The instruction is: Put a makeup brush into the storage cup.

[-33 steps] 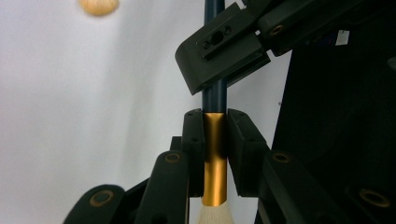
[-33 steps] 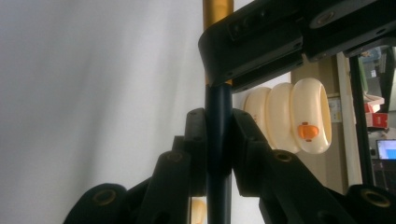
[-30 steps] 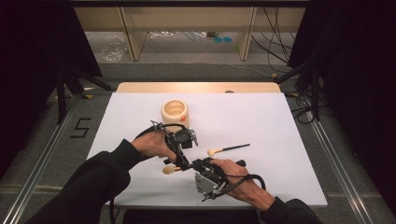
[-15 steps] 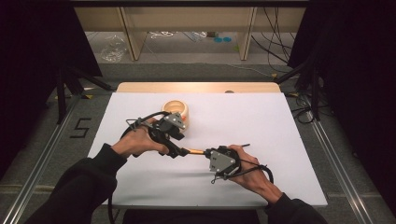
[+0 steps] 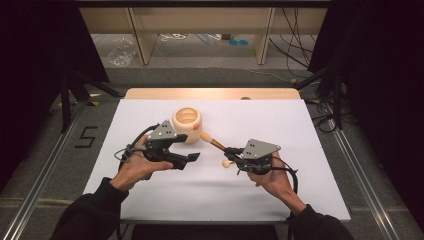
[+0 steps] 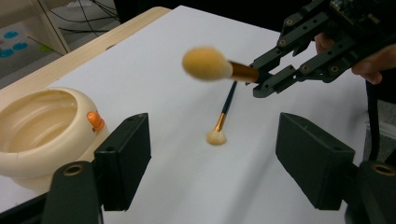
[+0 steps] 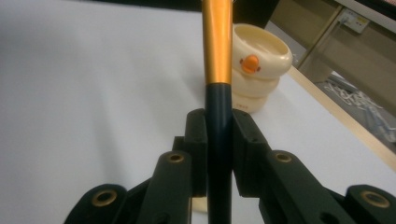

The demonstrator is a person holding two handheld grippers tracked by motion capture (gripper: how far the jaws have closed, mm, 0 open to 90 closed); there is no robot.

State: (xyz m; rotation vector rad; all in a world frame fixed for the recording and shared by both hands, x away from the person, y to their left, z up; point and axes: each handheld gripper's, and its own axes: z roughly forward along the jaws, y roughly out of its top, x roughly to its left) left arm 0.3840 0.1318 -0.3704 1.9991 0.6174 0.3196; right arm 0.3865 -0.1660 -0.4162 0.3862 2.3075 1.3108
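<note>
A large makeup brush (image 5: 210,140) with a fluffy tan head (image 6: 205,63), gold ferrule (image 7: 217,42) and dark handle hangs above the table. My right gripper (image 5: 231,150) is shut on its handle (image 7: 219,126), with the head pointing toward a cream duck-faced pot (image 5: 187,120). My left gripper (image 5: 193,157) stands open with nothing between its jaws, just left of the brush, beside the pot (image 6: 42,126). A smaller brush (image 6: 225,109) lies flat on the white table; its pale tip (image 5: 227,163) shows under the right gripper.
The white table sheet (image 5: 310,150) has bare room to the right and along the front. A wooden strip (image 5: 210,93) runs along the far edge. Cables and shelving lie on the floor beyond it.
Half a second ago both grippers met at the large brush. The left gripper has let go, opened and drawn back left; the right gripper keeps the brush and has shifted right.
</note>
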